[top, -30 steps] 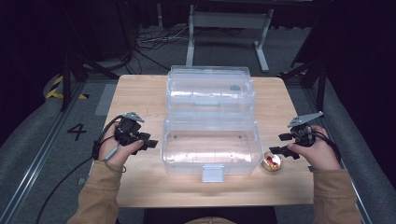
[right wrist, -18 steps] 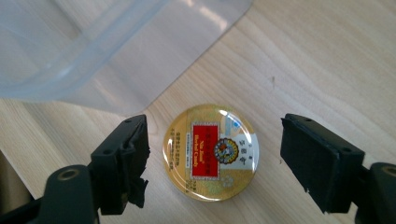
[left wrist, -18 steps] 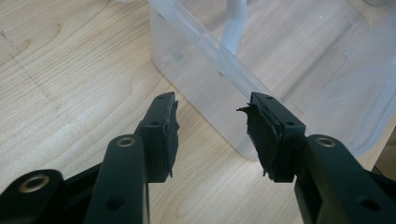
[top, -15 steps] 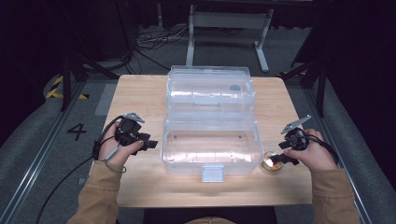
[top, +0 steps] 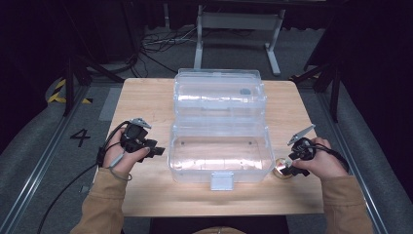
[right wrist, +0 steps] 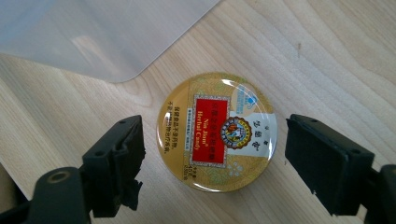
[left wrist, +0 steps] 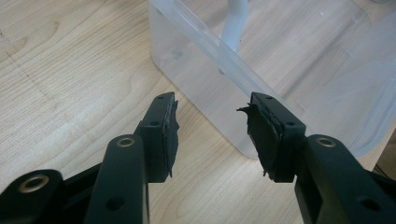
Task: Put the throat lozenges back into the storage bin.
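Right gripper view looks straight down on a round gold tin (right wrist: 217,131) that lies flat on the wooden table (right wrist: 327,42), just beside the corner of the clear box (right wrist: 93,32). The right gripper (right wrist: 212,163) hangs over the tin with its jaws apart, one on each side of the tin, and they do not touch it. In the high view the tin (top: 282,167) is near the right front corner of the open box (top: 219,156), under the right gripper (top: 295,165).

The tin looks small, stiff and light, probably metal, with a glossy lid that can be slippery. It is low and flat, so I think the best hold is across its rim, with the pads low at the two opposite sides. A hold too high may slip off the smooth edge.

The left gripper (left wrist: 212,135) waits near the left wall of the box, jaws apart and empty.
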Demonstrator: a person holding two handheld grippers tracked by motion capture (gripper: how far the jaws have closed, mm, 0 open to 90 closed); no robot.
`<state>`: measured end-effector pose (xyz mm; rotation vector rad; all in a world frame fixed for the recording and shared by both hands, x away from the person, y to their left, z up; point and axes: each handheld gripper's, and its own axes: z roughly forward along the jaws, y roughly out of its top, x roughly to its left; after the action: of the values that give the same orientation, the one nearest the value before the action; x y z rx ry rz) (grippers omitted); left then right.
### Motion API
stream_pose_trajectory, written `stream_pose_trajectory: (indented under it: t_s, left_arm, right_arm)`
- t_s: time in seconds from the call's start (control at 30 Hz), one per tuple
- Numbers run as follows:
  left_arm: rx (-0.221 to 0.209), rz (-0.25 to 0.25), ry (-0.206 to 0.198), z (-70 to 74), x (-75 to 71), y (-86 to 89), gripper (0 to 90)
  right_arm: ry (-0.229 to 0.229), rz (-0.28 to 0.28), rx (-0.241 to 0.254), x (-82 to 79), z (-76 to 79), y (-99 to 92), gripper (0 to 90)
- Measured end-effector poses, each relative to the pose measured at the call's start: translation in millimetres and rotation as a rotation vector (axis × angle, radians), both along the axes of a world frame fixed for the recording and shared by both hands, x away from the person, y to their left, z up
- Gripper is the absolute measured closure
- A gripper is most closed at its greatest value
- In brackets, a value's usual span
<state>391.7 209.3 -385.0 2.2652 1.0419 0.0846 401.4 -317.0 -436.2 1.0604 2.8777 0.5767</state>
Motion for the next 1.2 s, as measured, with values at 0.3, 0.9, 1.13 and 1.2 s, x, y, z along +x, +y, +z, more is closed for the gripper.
stream_pose_trajectory:
  t_s: [0.3,0.9,1.13,1.2]
  left_arm:
    - [0.007,-0.003,-0.001,-0.8,0.2,-1.4,53.0]
    - [0.009,-0.005,0.001,-1.4,0.6,-0.6,53.0]
    - [0.006,0.0,0.005,-2.0,0.7,-0.6,53.0]
    - [0.005,-0.002,0.005,-2.2,0.9,-0.4,53.0]
  right_arm:
    - [0.029,0.019,-0.042,1.6,-12.0,4.0,18.3]
    - [0.016,0.028,-0.074,2.2,-27.3,10.3,16.8]
    - [0.006,0.05,-0.091,2.6,-32.0,12.4,16.6]
    - [0.005,0.053,-0.09,2.6,-32.0,12.6,16.8]
